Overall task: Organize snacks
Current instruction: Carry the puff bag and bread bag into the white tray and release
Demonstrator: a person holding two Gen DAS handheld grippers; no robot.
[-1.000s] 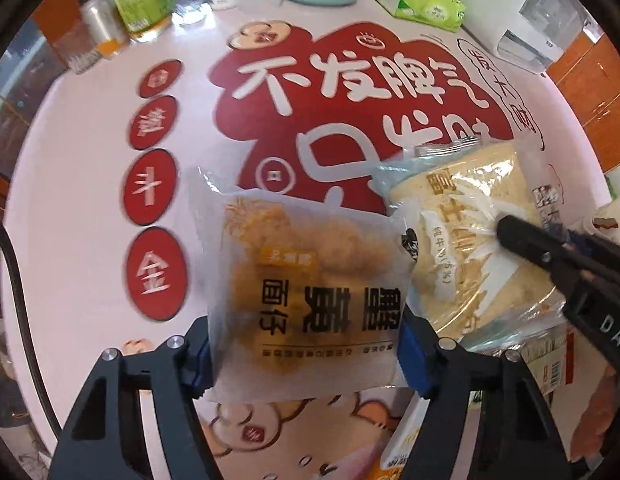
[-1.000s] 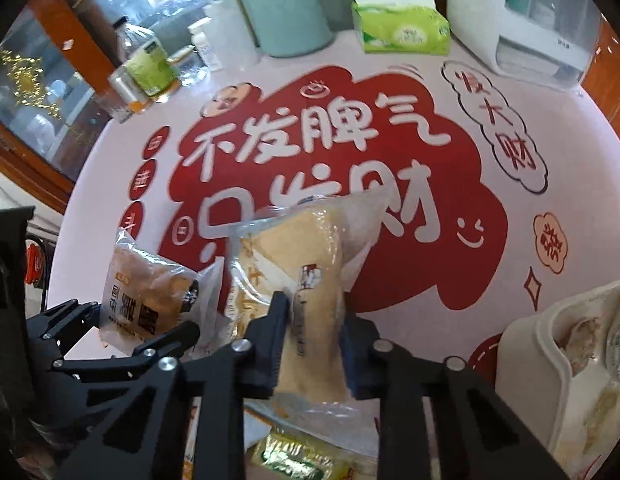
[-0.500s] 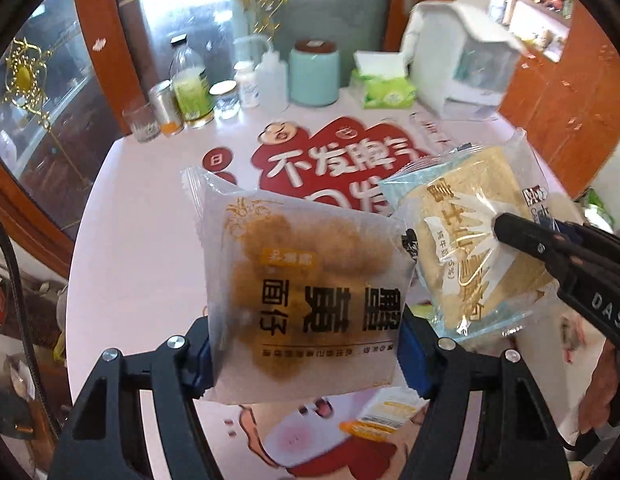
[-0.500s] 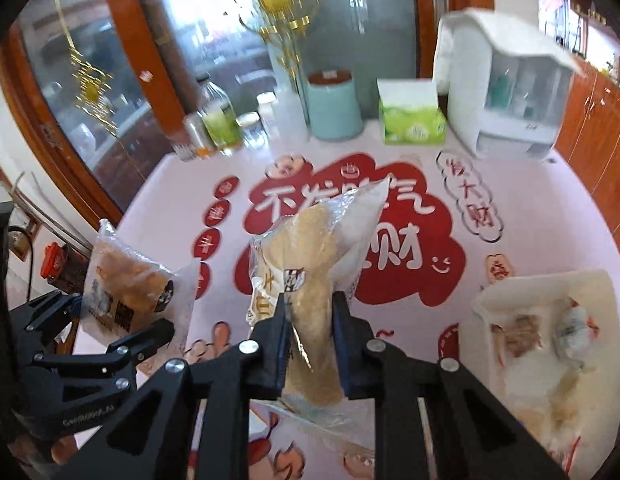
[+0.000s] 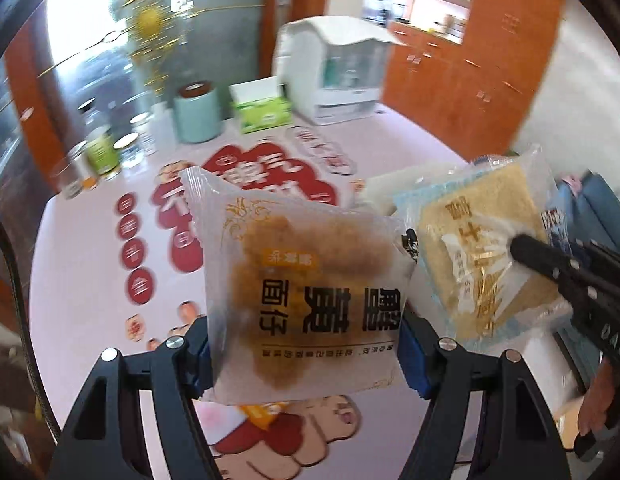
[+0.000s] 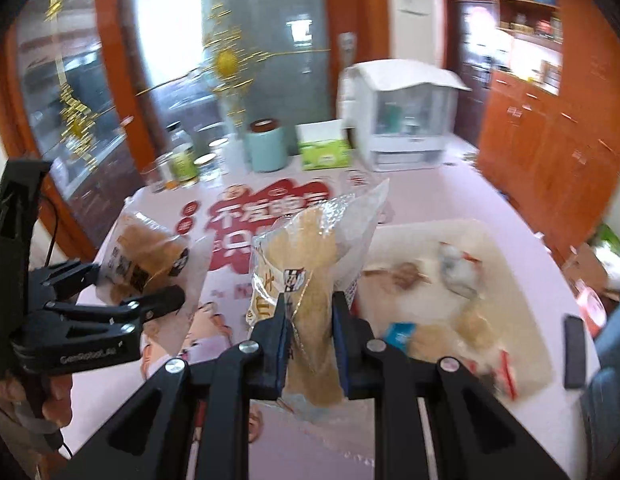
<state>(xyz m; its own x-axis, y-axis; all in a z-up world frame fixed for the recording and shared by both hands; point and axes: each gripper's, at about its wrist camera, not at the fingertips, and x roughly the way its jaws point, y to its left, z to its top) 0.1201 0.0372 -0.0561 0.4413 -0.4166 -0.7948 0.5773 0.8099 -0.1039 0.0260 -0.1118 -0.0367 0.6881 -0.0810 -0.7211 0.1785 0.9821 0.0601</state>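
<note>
left hand-held gripper [image 5: 306, 354]: black frame with blue pads, jaws set wide and pressing both side edges of a frosted white snack packet with brown filling and black characters [image 5: 306, 296]; the packet is held flat, raised above the desk.
right hand-held gripper [image 6: 308, 338]: black frame with blue pads, jaws drawn close together and pinching a clear plastic packet of pale yellow bread [image 6: 310, 280] edge-on; the packet stands upright, clear of the desk.
relation of the two: in the left wrist view the bread packet [image 5: 481, 248] hangs just right of the frosted packet, one right finger [image 5: 549, 260] laid across its face.
white rectangular plastic bin [image 6: 509, 256]: on the desk at the right, near side, holding several blurred wrapped snacks.
desk [image 6: 449, 200]: pale pink cover with a red printed patch of white characters.
far edge of desk: mint-green cylindrical canister with brown lid [image 6: 266, 145], green tissue box [image 6: 325, 151], white box-shaped appliance [image 6: 401, 120], small bottles and jars at the left.
person: a hand [image 6: 56, 400] grips the left tool's handle.
</note>
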